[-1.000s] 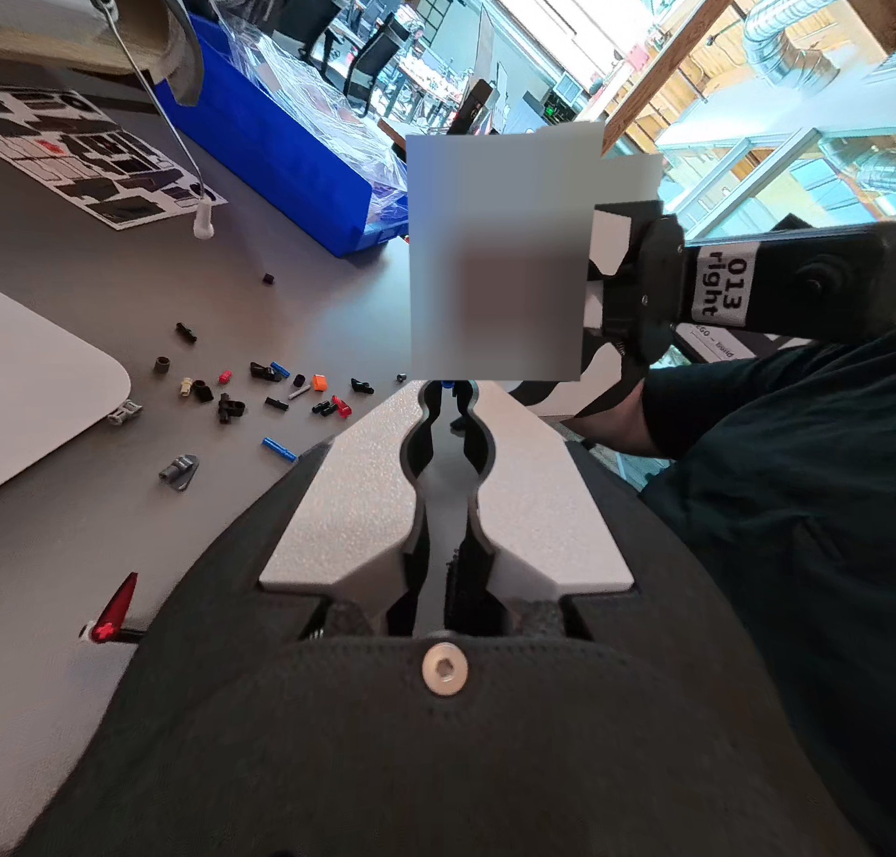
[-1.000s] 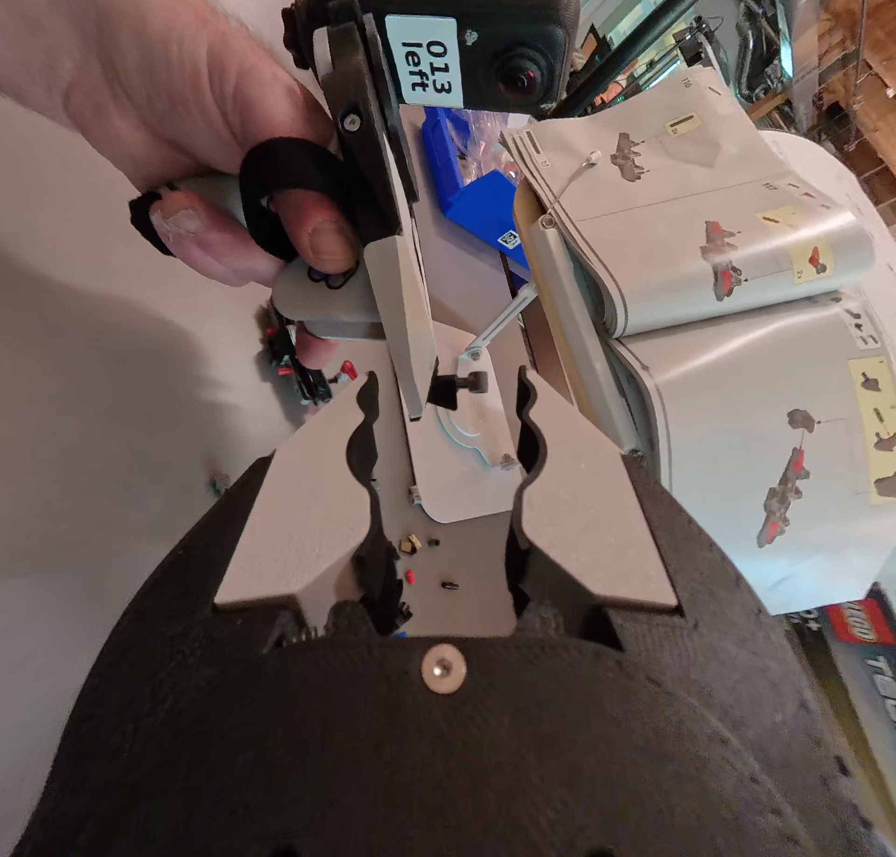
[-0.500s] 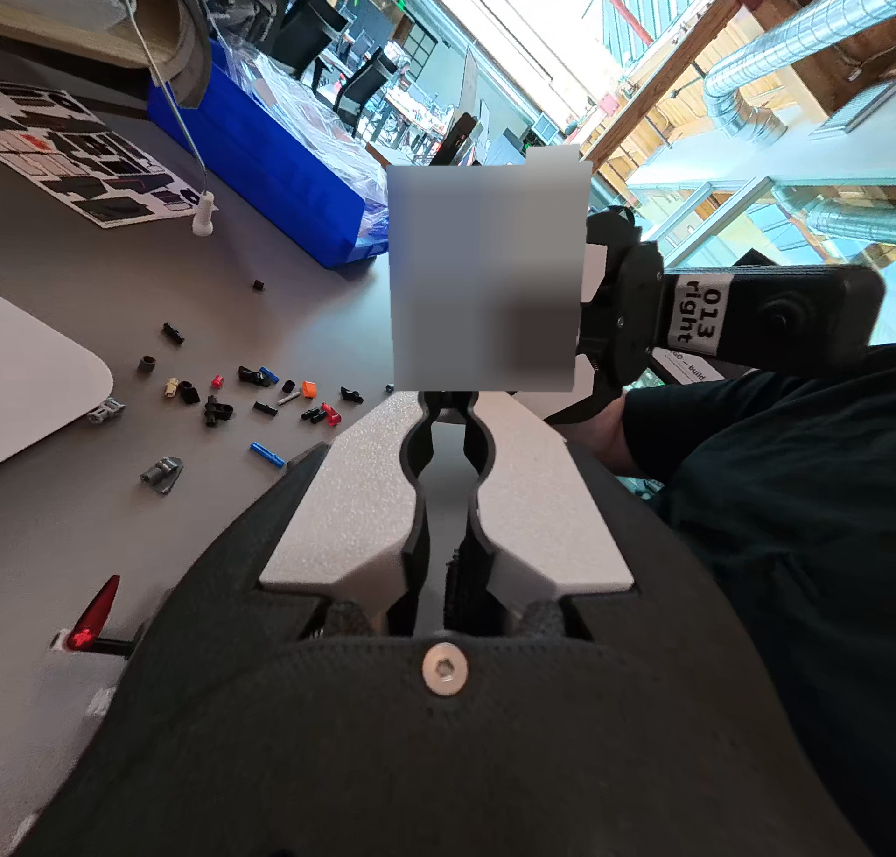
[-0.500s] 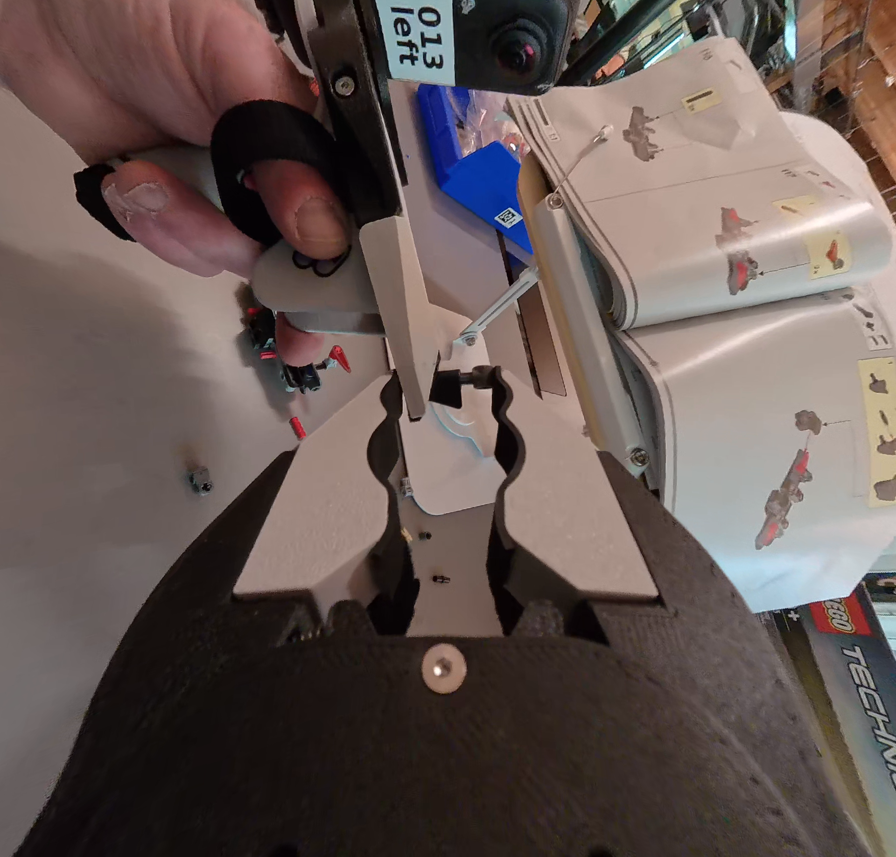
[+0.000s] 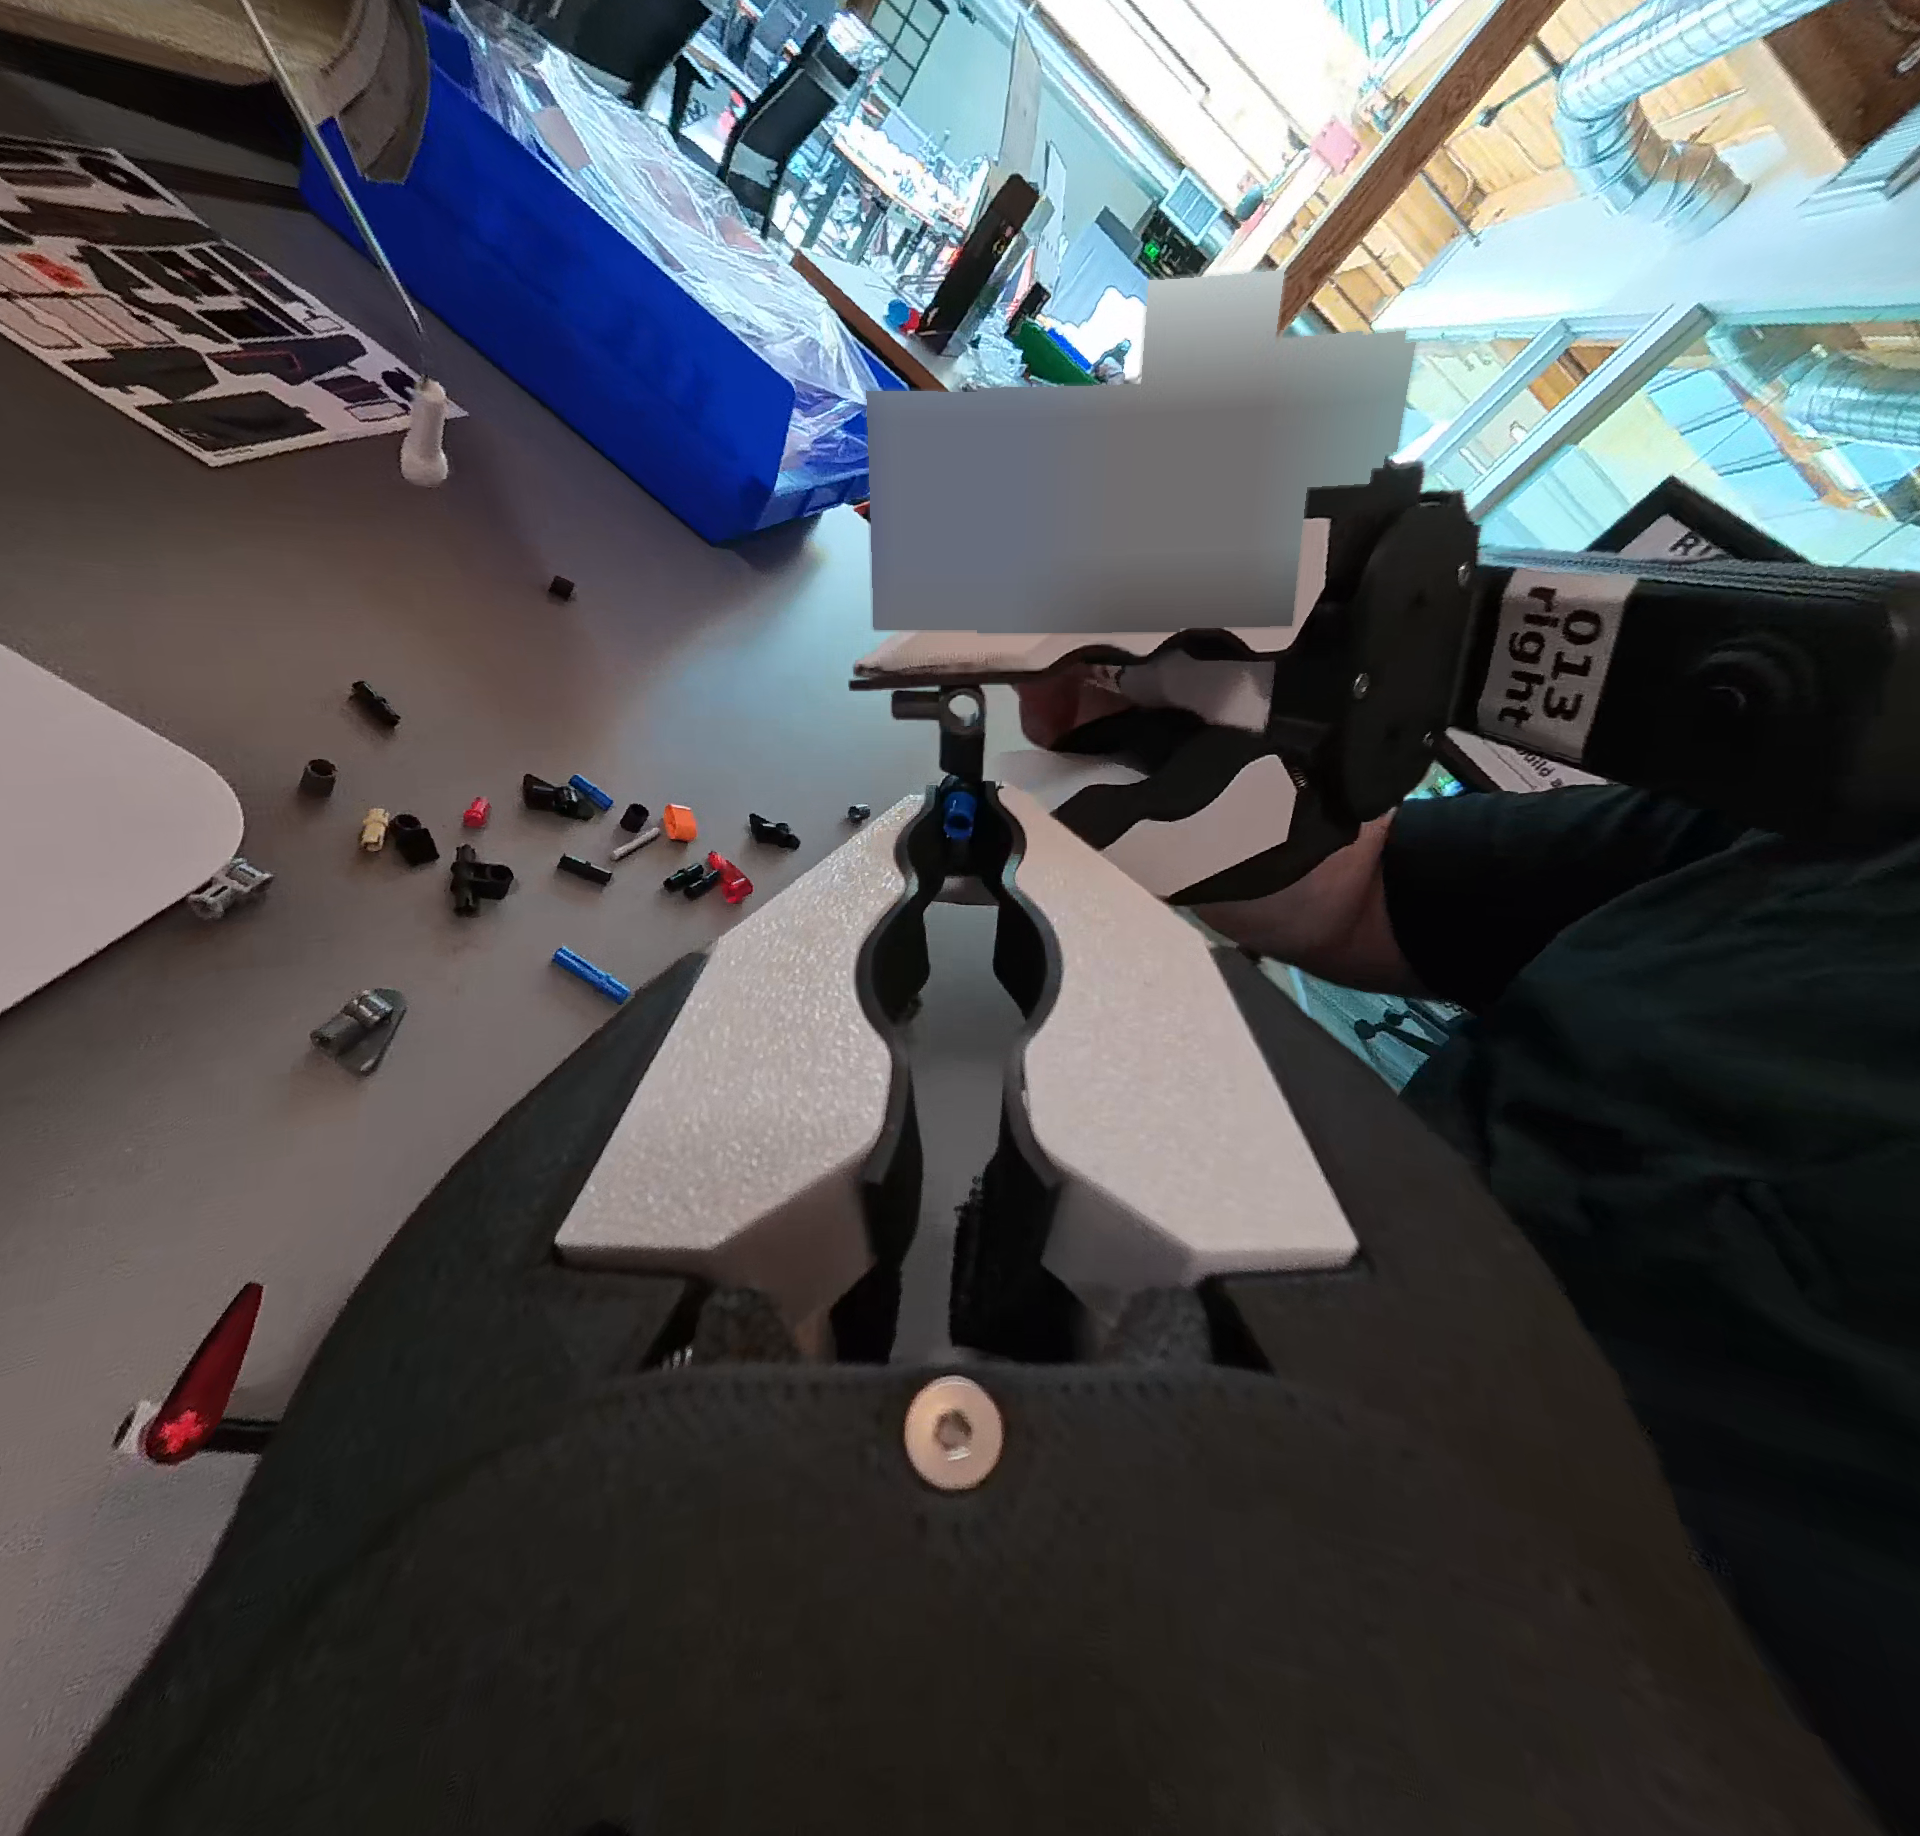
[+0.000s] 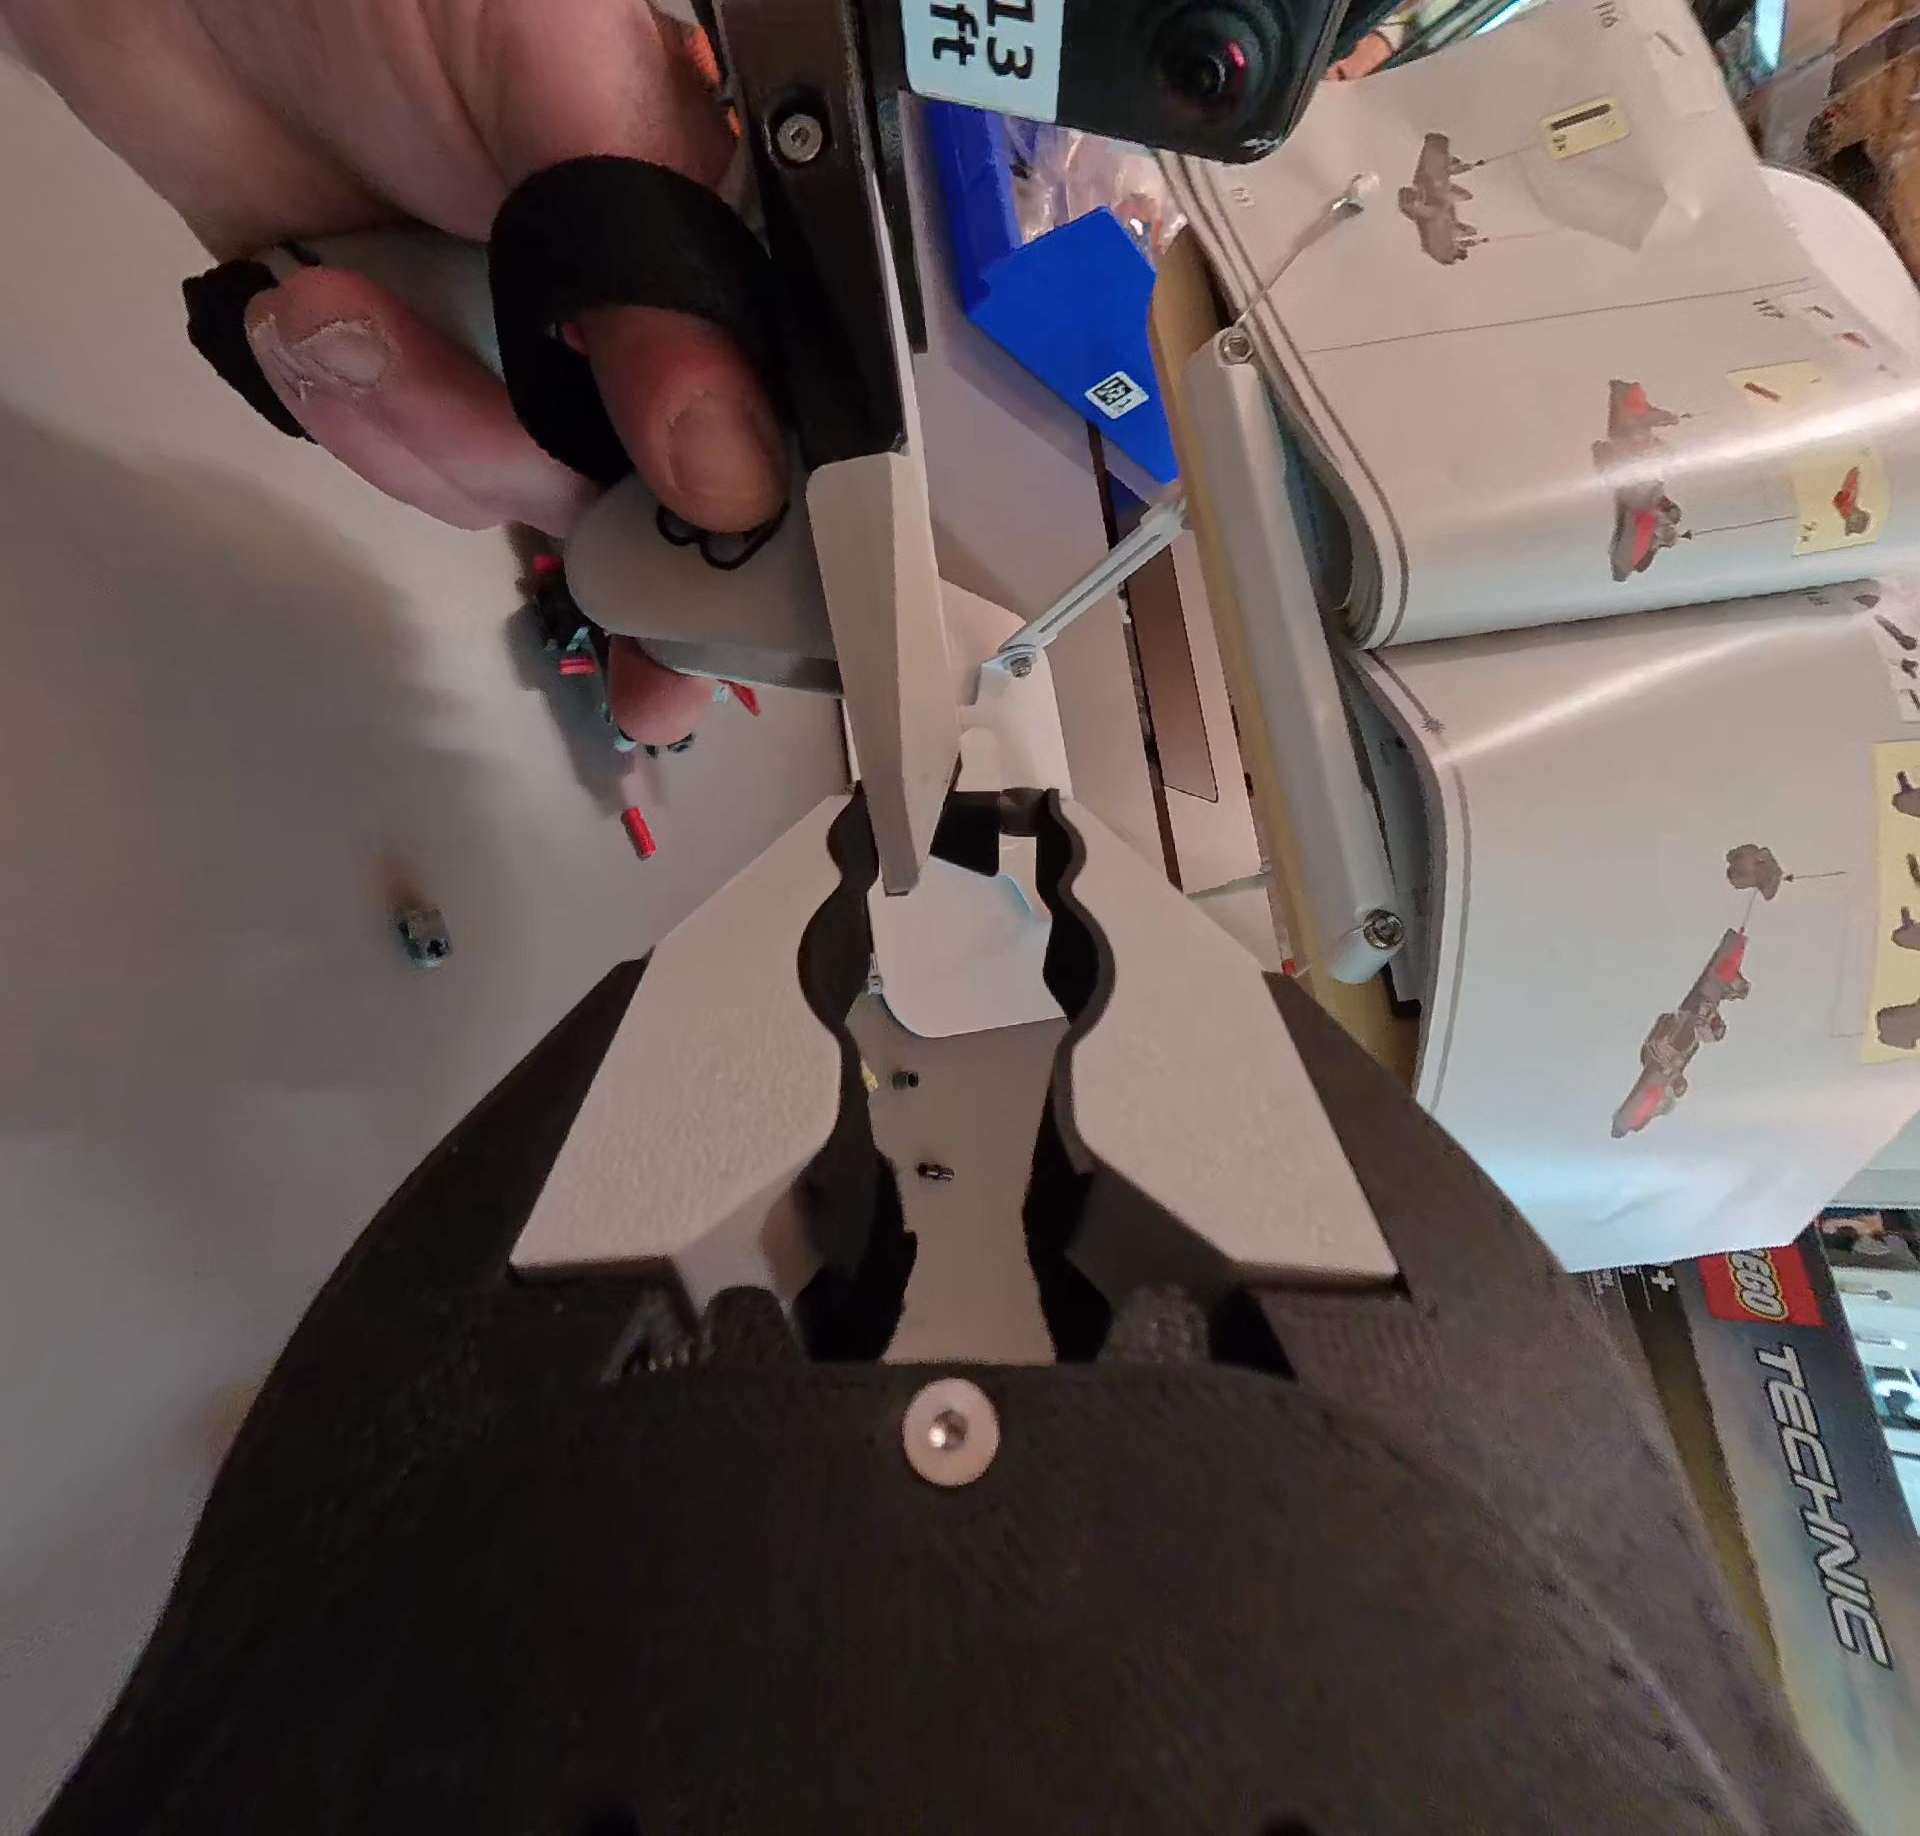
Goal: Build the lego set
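My left gripper (image 5: 954,822) is shut on a blue pin (image 5: 954,816) with a black connector (image 5: 961,718) standing beyond its tips. The right gripper (image 5: 1049,737) comes in from the right; its upper finger (image 5: 1039,666) lies on top of the connector. In the right wrist view my right gripper (image 6: 956,812) is partly closed. Its jaws bracket the left gripper's fingertips (image 6: 902,799) and the black connector (image 6: 982,828). A person's hand (image 6: 416,228) holds the left gripper.
Several small loose parts (image 5: 582,851) lie on the grey table, with a red pointed piece (image 5: 203,1371), a sticker sheet (image 5: 156,332) and a blue bin (image 5: 582,332). An open instruction booklet (image 6: 1558,436) stands on a holder; a set box (image 6: 1818,1474) lies below it. My left and right fingertips are right by each other.
My right gripper's jaws have narrowed from wide open and have moved up around the black connector and the left gripper's tips. The connector now shows beyond the left gripper's tips.
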A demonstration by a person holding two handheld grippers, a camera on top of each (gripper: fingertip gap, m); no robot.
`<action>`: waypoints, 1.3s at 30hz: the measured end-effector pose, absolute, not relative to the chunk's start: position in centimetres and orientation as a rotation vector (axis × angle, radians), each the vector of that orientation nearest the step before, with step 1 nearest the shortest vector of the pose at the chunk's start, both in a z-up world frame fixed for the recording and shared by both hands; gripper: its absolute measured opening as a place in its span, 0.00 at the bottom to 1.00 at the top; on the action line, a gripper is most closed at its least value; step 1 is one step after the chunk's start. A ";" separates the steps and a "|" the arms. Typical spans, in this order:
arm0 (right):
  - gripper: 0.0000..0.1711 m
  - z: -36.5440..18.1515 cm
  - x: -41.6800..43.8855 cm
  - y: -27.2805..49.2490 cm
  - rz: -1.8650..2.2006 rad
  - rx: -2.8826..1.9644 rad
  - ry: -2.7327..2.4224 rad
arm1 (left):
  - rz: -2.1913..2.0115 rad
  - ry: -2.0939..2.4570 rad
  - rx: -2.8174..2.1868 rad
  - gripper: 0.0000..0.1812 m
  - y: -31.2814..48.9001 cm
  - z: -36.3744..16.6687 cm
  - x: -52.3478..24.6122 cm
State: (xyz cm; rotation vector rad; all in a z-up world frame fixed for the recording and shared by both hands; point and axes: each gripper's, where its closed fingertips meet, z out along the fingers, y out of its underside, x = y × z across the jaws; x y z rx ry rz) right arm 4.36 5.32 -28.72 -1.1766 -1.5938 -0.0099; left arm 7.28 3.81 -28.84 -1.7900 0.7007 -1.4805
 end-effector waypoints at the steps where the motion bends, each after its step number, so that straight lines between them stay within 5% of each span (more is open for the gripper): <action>1: 0.17 -28.7 4.4 5.4 0.003 -1.173 -1.601 | -1.483 0.688 -1.779 0.02 3.9 -28.9 7.4; 3: 0.22 -28.7 4.6 6.0 0.043 -1.224 -1.577 | -1.395 0.659 -1.758 0.02 4.5 -28.9 7.3; 4: 0.40 -28.2 5.0 6.7 0.042 -1.242 -1.530 | -1.286 0.661 -1.752 0.02 5.1 -29.0 7.1; 5: 0.42 -27.9 5.4 6.7 0.096 -1.268 -1.505 | -1.193 0.665 -1.733 0.02 5.5 -28.7 6.7; 9: 0.16 -25.0 6.5 6.2 0.552 -1.427 -1.270 | -0.596 0.744 -1.644 0.02 7.3 -27.8 4.4; 14: 0.19 -24.3 5.1 5.5 0.968 -1.547 -1.126 | -0.139 0.869 -1.497 0.02 6.8 -27.0 4.4; 17: 0.11 -24.5 4.1 5.3 0.948 -1.532 -1.139 | -0.046 0.893 -1.458 0.02 6.4 -26.6 4.4; 22: 0.04 -24.8 3.1 4.9 0.972 -1.530 -1.158 | 0.011 0.885 -1.440 0.02 6.3 -26.4 3.7; 39: 0.03 -23.3 6.8 6.5 1.017 -1.548 -1.057 | -0.146 0.914 -1.344 0.07 7.6 -25.2 6.6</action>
